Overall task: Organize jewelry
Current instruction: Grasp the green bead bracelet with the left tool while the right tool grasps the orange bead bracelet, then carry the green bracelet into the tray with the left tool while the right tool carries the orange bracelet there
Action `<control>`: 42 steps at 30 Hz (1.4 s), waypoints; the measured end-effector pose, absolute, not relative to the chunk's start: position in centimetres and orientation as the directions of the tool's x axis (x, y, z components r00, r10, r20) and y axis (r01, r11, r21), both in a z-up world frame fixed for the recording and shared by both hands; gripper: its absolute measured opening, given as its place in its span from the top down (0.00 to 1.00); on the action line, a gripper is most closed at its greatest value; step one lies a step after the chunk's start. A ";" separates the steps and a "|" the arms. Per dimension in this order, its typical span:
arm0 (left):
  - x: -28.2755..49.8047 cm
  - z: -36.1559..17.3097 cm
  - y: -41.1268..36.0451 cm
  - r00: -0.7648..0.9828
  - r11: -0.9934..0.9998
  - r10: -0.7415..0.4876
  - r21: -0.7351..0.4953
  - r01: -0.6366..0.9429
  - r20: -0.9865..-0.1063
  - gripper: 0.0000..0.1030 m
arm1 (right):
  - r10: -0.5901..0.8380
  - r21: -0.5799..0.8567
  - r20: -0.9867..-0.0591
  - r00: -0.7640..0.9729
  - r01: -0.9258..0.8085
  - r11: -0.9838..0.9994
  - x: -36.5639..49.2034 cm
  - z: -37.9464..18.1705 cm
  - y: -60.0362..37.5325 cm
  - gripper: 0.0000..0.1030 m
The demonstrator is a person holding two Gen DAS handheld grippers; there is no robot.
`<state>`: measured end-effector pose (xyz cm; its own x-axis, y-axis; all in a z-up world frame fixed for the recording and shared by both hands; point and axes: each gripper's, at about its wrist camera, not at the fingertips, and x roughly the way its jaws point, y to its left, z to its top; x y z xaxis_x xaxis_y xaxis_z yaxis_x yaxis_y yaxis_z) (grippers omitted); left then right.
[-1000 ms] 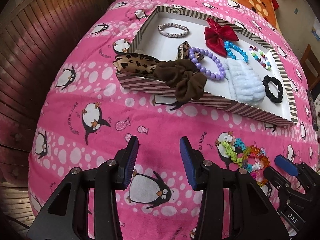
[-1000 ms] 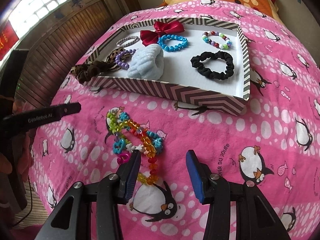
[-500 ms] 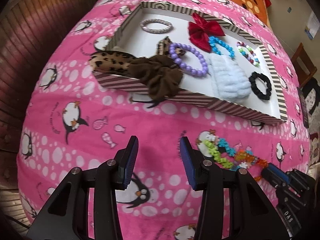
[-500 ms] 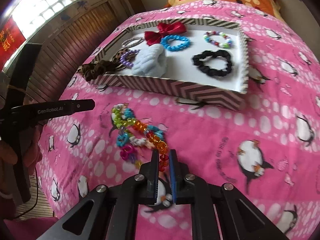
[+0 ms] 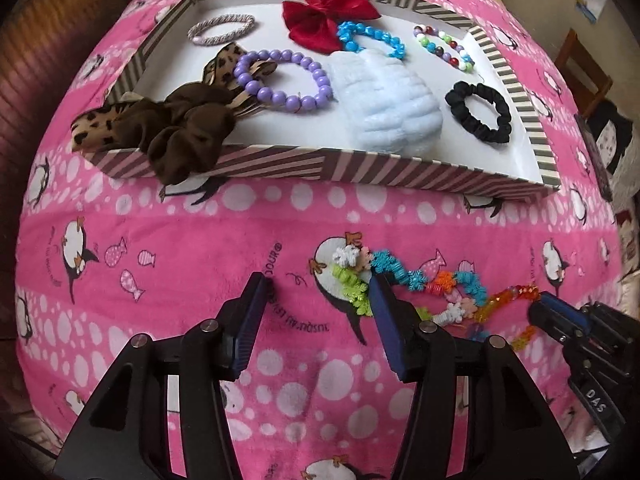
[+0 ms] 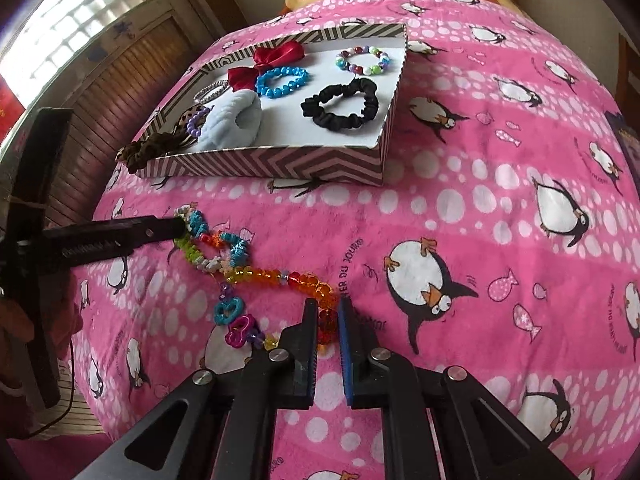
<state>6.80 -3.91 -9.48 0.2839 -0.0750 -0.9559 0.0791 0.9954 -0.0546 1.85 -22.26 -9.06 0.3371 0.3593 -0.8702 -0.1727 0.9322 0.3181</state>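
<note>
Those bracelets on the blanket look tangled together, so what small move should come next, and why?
Probably bring the left tongs, jaws opening, over the spiky bracelet and pin it, since the right tongs grip the orange bead strand tangled with it.

One striped cardboard tray (image 5: 280, 162) beyond the jaws holds three bead bracelets, four fabric scrunchies and one red satin bow (image 5: 320, 16); two tangled bracelets lie outside it.
</note>
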 end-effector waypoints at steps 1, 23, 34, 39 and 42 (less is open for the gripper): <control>6.8 -9.5 -4.1 0.289 0.995 -0.074 -0.053 0.081 -0.954 0.49 | 0.360 0.319 -0.870 0.337 -0.173 0.932 1.8 -9.1 -22.3 0.91; 6.2 -3.2 -2.2 0.418 0.980 -0.200 -0.174 0.099 -0.886 0.89 | 0.412 0.325 -0.804 0.429 -0.263 0.908 2.0 -4.6 -21.4 0.92; 5.9 0.4 -1.6 0.480 0.984 -0.176 -0.145 0.102 -0.859 0.89 | 0.399 0.265 -0.789 0.467 -0.327 0.907 1.8 -2.1 -19.8 0.92; 6.0 2.1 -1.4 0.510 0.986 -0.166 -0.134 0.099 -0.844 0.89 | 0.383 0.237 -0.787 0.483 -0.336 0.912 1.9 -1.2 -20.0 0.92; 6.3 3.1 -1.3 0.526 0.987 -0.161 -0.127 0.100 -0.835 0.89 | 0.373 0.216 -0.785 0.494 -0.346 0.913 2.0 -0.6 -20.1 0.92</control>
<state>6.33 -1.35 3.13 0.5257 -0.1606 -0.8354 0.0995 0.9869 -0.1270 2.01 -20.11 -0.63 0.4938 0.3733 -0.7854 -0.3464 0.9129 0.2161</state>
